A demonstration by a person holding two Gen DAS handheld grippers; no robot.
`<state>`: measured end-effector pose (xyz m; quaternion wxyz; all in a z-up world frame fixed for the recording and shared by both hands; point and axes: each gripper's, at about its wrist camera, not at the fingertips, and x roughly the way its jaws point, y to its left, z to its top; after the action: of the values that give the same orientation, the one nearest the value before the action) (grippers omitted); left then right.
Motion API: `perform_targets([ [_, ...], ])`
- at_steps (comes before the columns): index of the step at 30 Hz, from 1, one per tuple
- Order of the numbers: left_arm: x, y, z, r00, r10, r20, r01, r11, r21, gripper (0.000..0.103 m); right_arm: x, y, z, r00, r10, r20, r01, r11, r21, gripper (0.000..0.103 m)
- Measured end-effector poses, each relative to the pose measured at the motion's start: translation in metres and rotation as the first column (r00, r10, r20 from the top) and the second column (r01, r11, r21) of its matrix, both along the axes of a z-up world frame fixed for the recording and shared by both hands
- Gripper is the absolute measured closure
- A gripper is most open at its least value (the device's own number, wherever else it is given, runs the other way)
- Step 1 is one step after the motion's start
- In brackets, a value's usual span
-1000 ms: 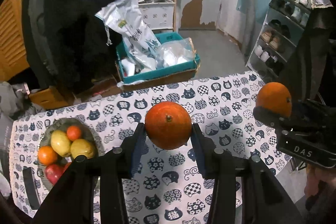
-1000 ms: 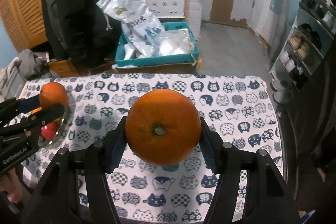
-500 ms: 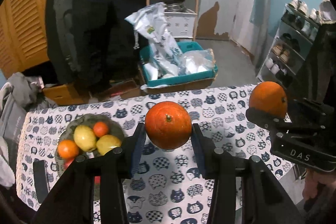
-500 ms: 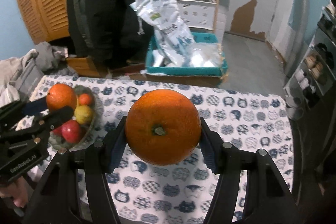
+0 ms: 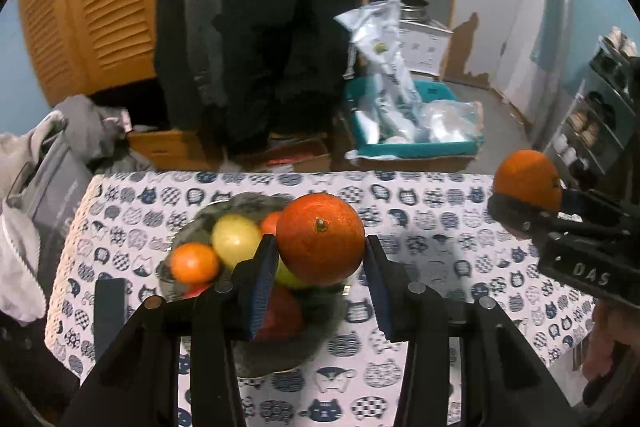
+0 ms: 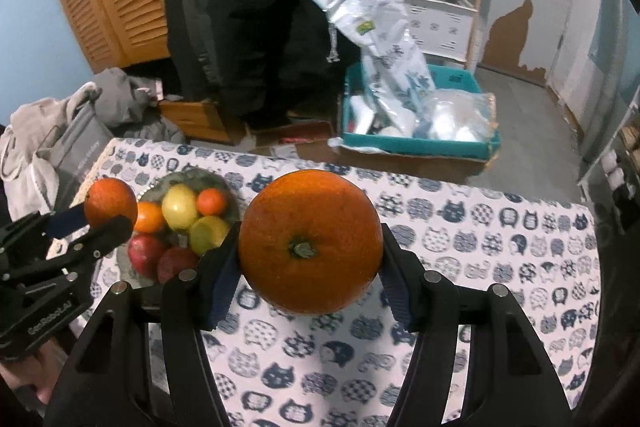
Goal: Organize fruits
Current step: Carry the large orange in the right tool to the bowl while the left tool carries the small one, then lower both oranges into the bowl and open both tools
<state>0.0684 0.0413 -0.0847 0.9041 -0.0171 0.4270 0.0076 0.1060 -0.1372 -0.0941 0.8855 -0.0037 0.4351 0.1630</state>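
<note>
A small reddish orange [image 5: 320, 238] is clamped between the blue pads of the left gripper [image 5: 320, 267] and is held above the bowl of fruit [image 5: 208, 219] on the cat-patterned tablecloth [image 5: 440, 239]. A larger orange [image 6: 310, 241] is gripped by the right gripper [image 6: 310, 267], stem end toward the camera, over the cloth to the right of the bowl.

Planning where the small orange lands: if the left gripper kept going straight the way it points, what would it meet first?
Most likely the grey bowl of mixed fruit on the cat-print tablecloth. The left gripper, shut on the small reddish orange, points down at it, probably reaching the yellow-green fruit first, though depth is unclear.
</note>
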Motion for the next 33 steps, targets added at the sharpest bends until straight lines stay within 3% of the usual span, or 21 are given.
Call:
perform_targets([
  [13,0.017,0.061,-0.054,0.990,0.084,-0.114,-0.087,0.996,-0.023,0.059,0.021,0.060,-0.024,0.996,0.076,-0.051,-0.076,0.997,0.005,0.040],
  [26,0.031,0.081,-0.090,0.975,0.083,-0.206,-0.094,0.995,-0.040,0.058,0.034,0.094,-0.054,0.987,0.116,-0.114,-0.119,0.993,-0.013,0.040],
  [28,0.032,0.080,-0.093,0.973,0.081,-0.218,-0.090,0.995,-0.032,0.056,0.036,0.097,-0.056,0.985,0.122,-0.120,-0.125,0.992,-0.013,0.040],
  [30,0.032,0.081,-0.093,0.973,0.085,-0.213,-0.093,0.995,-0.031,0.039,0.038,0.100,-0.058,0.985,0.123,-0.124,-0.125,0.992,-0.013,0.040],
  [33,0.031,0.087,-0.087,0.976,0.096,-0.193,-0.105,0.994,-0.038,0.033,0.041,0.105,-0.062,0.982,0.129,-0.134,-0.132,0.991,-0.009,0.040],
])
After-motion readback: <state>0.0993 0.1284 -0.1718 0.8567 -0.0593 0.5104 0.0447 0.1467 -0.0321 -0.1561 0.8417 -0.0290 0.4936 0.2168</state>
